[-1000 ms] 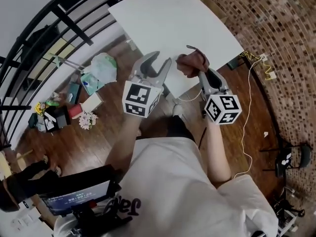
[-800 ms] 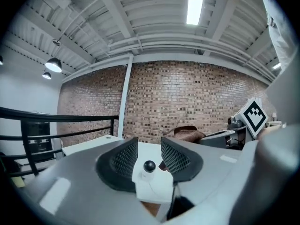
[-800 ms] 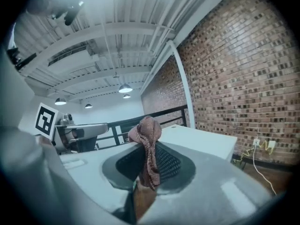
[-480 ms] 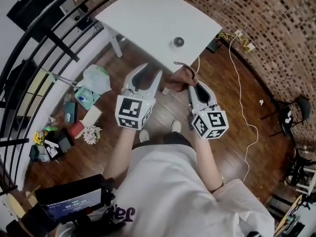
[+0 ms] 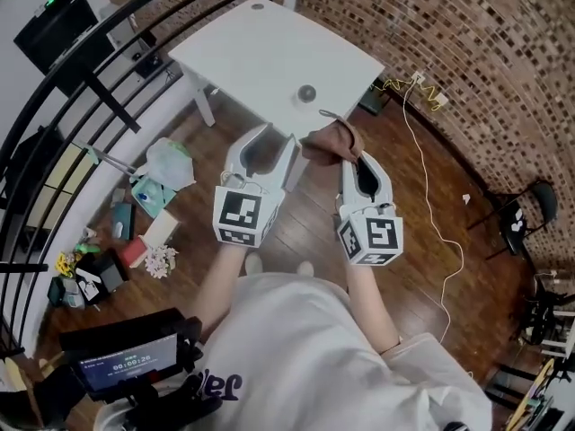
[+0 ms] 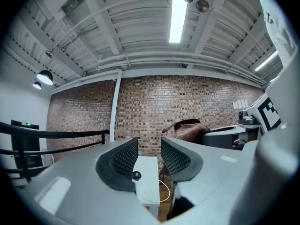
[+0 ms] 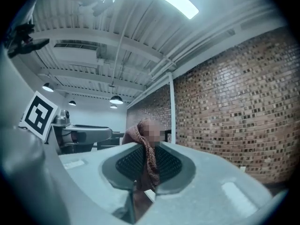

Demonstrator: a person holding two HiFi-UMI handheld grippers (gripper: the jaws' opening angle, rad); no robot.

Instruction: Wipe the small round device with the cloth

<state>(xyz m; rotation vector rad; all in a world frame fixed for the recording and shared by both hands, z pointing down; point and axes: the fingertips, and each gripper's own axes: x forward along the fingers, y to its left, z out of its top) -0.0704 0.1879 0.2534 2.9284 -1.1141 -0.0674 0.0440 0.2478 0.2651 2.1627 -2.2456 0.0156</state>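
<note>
**Present state.** The right gripper (image 5: 356, 160) is clenched on the reddish-brown knitted cloth (image 5: 331, 140). The right gripper view shows one fold pinched between the ribbed pads, with the bulk of the cloth bunched above the jaw tips. The left gripper (image 5: 275, 135) is released: its jaws stand apart with nothing between them. Both grippers are held in the air over the wooden plank floor (image 5: 301, 209), short of the white rectangular counter (image 5: 260, 52). Wiping contact is not yet made.

**Location of the work piece.** The small round dark-grey device (image 5: 307, 92) sits on the counter near the edge that faces the person, toward the right-hand corner. It is well apart from both grippers.

**Recommended procedure (judgement).**
1. Advance the right gripper over the near edge until the bunched cloth, not the jaw tips, is above the device.
2. Lower until only the cloth touches the top of the device. Keep the hard jaws clear of it.
3. The device appears light and unrestrained, and it is close to the edge, so it will probably slide under a stroke. Brace it with the left gripper, either closed lightly on its sides or set against the side opposite the stroke.
4. Direct the strokes toward the middle of the counter, never toward the near edge.
5. Use light pressure. Only a thin fold is held, and heavy drag may pull the cloth from the jaws.
</note>
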